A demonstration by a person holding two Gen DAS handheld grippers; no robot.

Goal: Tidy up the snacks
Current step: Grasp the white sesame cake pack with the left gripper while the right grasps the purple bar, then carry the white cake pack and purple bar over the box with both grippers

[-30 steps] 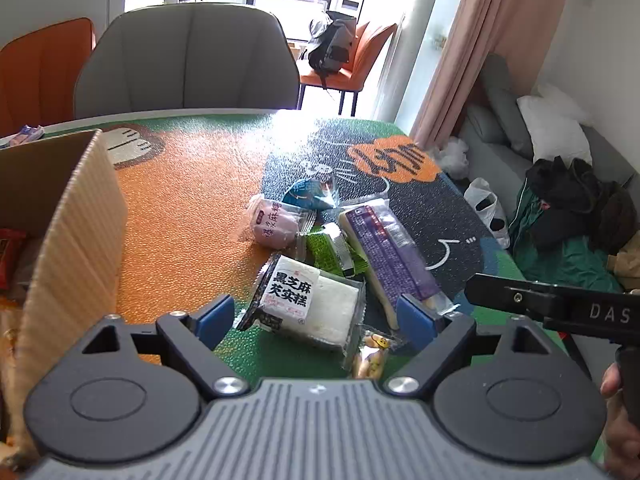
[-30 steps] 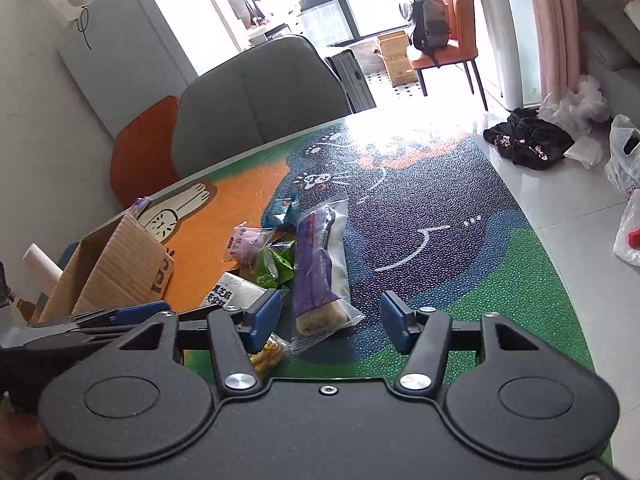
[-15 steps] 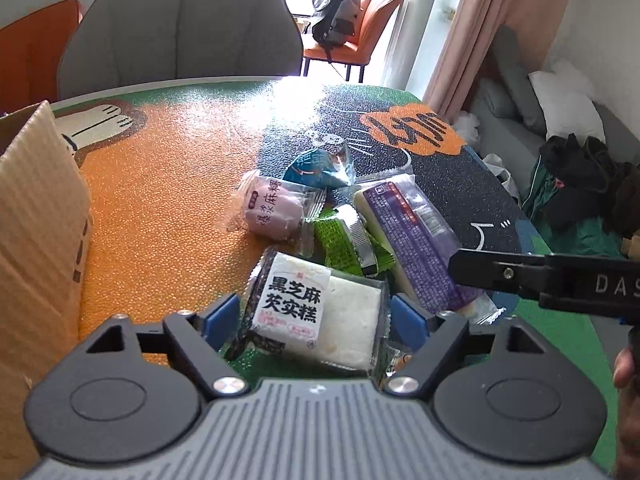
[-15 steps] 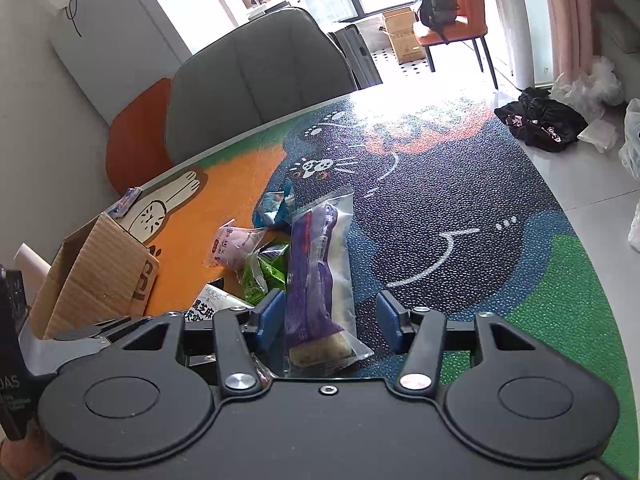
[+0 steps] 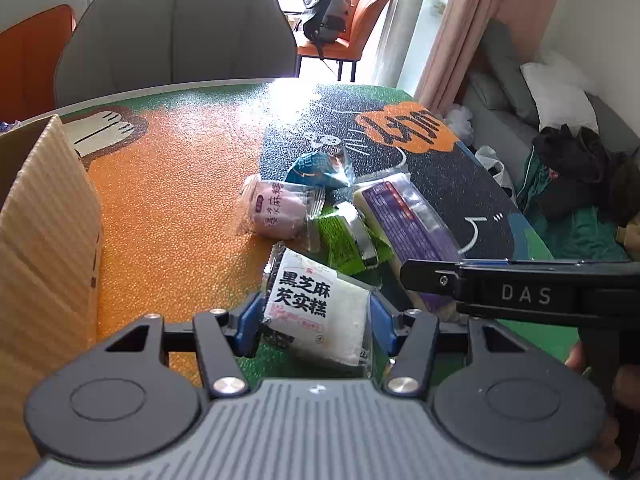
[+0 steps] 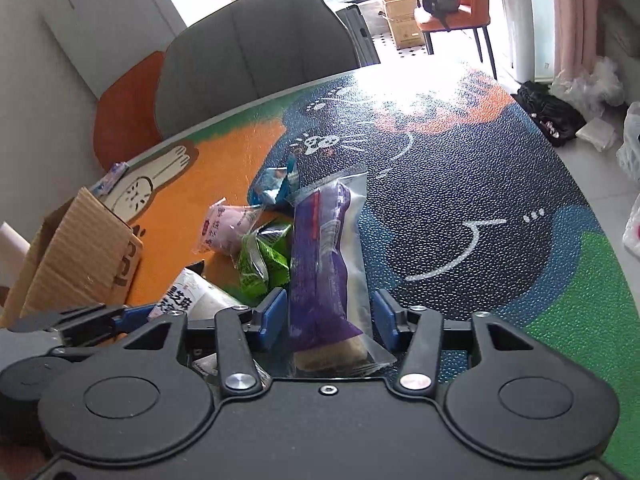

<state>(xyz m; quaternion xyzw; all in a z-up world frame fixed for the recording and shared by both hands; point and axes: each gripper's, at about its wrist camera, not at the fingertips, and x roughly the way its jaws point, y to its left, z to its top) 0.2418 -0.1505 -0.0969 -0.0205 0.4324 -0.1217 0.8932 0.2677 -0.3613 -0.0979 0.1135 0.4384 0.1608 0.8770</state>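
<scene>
A white sesame-cake packet lies on the table mat, and my left gripper is closing on it. Its blue pads touch the packet's two sides. A long purple bar in clear wrap lies between the pads of my right gripper, whose jaws are closing too; the left pad is at the purple side, while a thin gap shows at the right pad. Beyond these lie a pink mochi packet, a green packet and a blue packet. An open cardboard box stands to the left.
The right gripper's black finger crosses the left wrist view at the right, over the purple bar's near end. A grey chair and an orange chair stand behind the table. A small packet lies at the table's far left edge.
Both grippers moved forward and down over the pile and narrowed. The left pads came in from wide apart to the white packet's sides; the right pads now straddle the purple bar.
</scene>
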